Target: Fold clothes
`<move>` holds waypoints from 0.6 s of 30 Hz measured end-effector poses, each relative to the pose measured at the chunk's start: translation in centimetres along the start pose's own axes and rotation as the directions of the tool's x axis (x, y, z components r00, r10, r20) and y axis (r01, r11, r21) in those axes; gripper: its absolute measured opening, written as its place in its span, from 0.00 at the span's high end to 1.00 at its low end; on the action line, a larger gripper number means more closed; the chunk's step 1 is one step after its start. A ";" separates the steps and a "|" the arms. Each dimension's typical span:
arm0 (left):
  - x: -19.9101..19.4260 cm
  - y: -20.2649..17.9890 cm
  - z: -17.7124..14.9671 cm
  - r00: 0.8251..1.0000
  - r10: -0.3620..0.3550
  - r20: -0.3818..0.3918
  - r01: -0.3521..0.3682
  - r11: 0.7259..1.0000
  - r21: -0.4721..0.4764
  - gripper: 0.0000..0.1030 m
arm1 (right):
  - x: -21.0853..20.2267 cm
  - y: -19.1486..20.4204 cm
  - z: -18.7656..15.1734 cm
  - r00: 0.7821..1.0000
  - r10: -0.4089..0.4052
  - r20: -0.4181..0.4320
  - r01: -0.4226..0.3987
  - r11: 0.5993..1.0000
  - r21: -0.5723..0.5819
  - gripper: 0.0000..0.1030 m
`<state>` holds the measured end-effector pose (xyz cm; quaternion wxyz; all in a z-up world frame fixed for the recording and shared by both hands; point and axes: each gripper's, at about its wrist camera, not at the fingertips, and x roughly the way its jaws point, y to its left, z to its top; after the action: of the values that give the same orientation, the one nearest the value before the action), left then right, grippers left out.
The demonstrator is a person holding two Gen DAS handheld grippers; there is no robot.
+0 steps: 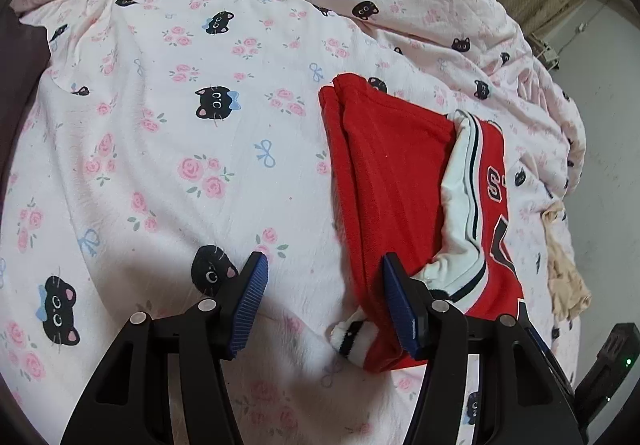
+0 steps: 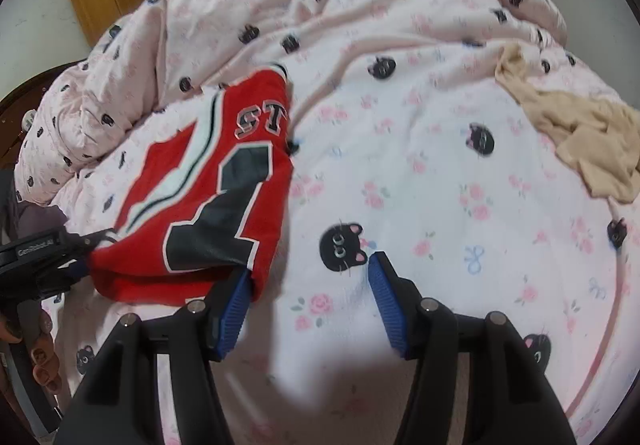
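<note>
Red jersey seen folded on bed, right of centre. Left gripper and right gripper jaws apart, nothing clamped. Tip: edges best squared up, wrinkles smoothed before next fold.

A bed spread with a pale pink cotton sheet printed with black cat faces, roses and blue bows carries a folded red jersey with white and black trim, a crumpled beige garment well apart from it, and a bunched matching quilt behind both.
</note>
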<state>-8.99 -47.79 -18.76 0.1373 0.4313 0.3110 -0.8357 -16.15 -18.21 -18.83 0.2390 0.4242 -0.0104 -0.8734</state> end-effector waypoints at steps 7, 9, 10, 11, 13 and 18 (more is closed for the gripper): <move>-1.8 0.1 0.2 0.997 -0.038 0.072 0.039 0.999 -0.020 0.48 | -1.6 2.9 -0.4 0.996 -0.062 0.070 0.073 0.982 -0.171 0.42; -2.5 -0.1 0.3 0.993 -0.059 0.098 0.060 0.998 -0.004 0.48 | -2.6 3.7 -0.4 0.994 -0.051 0.099 0.071 0.976 -0.206 0.42; -2.7 -0.3 0.3 0.992 -0.069 0.106 0.068 0.998 0.007 0.48 | -3.0 4.0 -0.4 0.993 -0.045 0.113 0.070 0.972 -0.223 0.42; -2.7 -0.5 0.3 0.992 -0.069 0.102 0.068 0.998 0.016 0.48 | -3.4 4.5 -0.3 0.992 -0.040 0.122 0.068 0.968 -0.241 0.42; -2.2 -1.0 0.1 0.995 -0.057 0.078 0.054 0.998 0.039 0.48 | -4.2 5.3 0.0 0.991 -0.019 0.136 0.055 0.962 -0.269 0.41; -1.2 -1.9 -0.4 0.999 -0.032 0.029 0.030 0.996 0.078 0.48 | -3.6 7.1 1.6 0.992 0.024 0.124 0.014 0.955 -0.298 0.33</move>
<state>-8.94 -46.12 -17.20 0.1120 0.4188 0.2827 -0.8556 -12.57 -23.26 -13.55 0.3014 0.3270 0.1052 -0.8895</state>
